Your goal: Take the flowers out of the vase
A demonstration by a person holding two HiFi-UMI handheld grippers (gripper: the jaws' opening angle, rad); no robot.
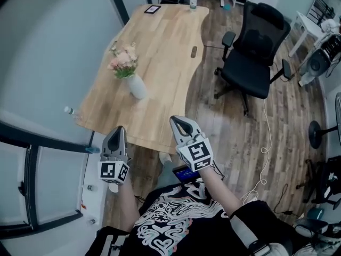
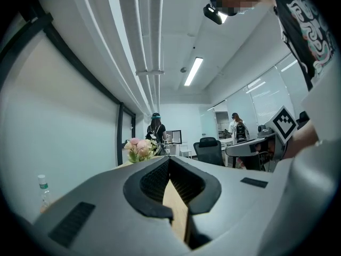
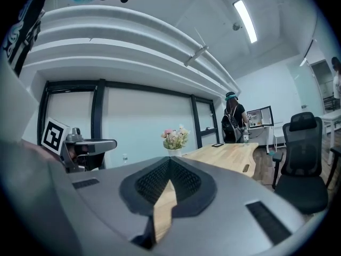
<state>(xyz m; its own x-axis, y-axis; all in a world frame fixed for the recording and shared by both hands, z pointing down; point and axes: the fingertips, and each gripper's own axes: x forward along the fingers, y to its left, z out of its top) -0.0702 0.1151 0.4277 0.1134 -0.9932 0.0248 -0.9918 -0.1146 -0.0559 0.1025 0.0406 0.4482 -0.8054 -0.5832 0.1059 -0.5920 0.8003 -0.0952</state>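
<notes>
Pink and cream flowers (image 1: 123,61) stand in a white vase (image 1: 137,86) on the left part of a wooden table (image 1: 165,41). Both grippers hover at the table's near edge, short of the vase. My left gripper (image 1: 120,130) is shut and holds nothing. My right gripper (image 1: 178,121) is likewise shut and empty, a little farther in over the edge. In the left gripper view the flowers (image 2: 139,148) show just above the closed left gripper (image 2: 170,162). The right gripper view has the flowers (image 3: 175,137) and vase (image 3: 173,152) straight ahead beyond the closed right gripper (image 3: 170,161).
A black office chair (image 1: 254,57) stands right of the table. A small water bottle (image 1: 71,111) sits at the table's left edge. A dark-framed item (image 1: 152,9) and a bottle (image 1: 193,1) are at the far end. A person (image 2: 155,130) stands in the background.
</notes>
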